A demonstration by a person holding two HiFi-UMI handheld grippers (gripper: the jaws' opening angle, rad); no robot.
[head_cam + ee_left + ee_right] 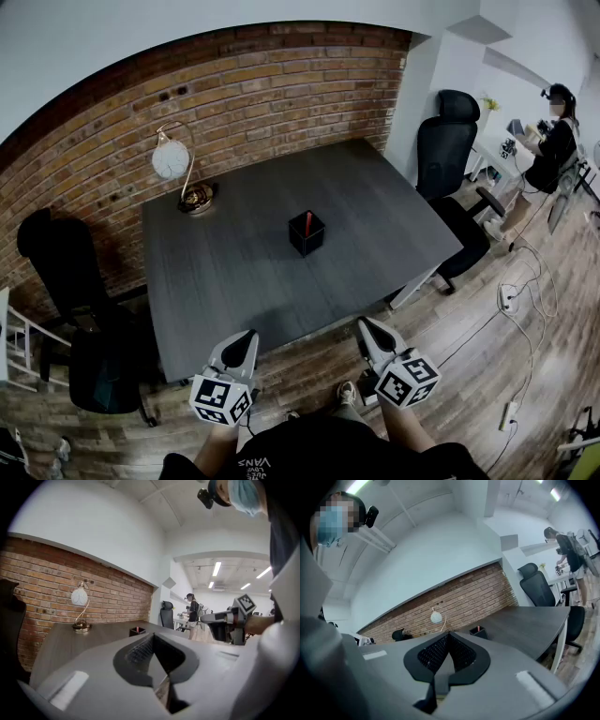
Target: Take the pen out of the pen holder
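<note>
A black square pen holder stands near the middle of the dark grey table, with a red pen upright in it. Both grippers hover in front of the table's near edge, well short of the holder. My left gripper is shut with nothing between its jaws, and so is my right gripper. In the left gripper view the holder shows small beyond the closed jaw tips. The right gripper view has the holder just right of its closed tips.
A desk lamp with a white globe stands at the table's far left by the brick wall. Black office chairs sit at the left and right. A person works at a desk far right. Cables lie on the wooden floor.
</note>
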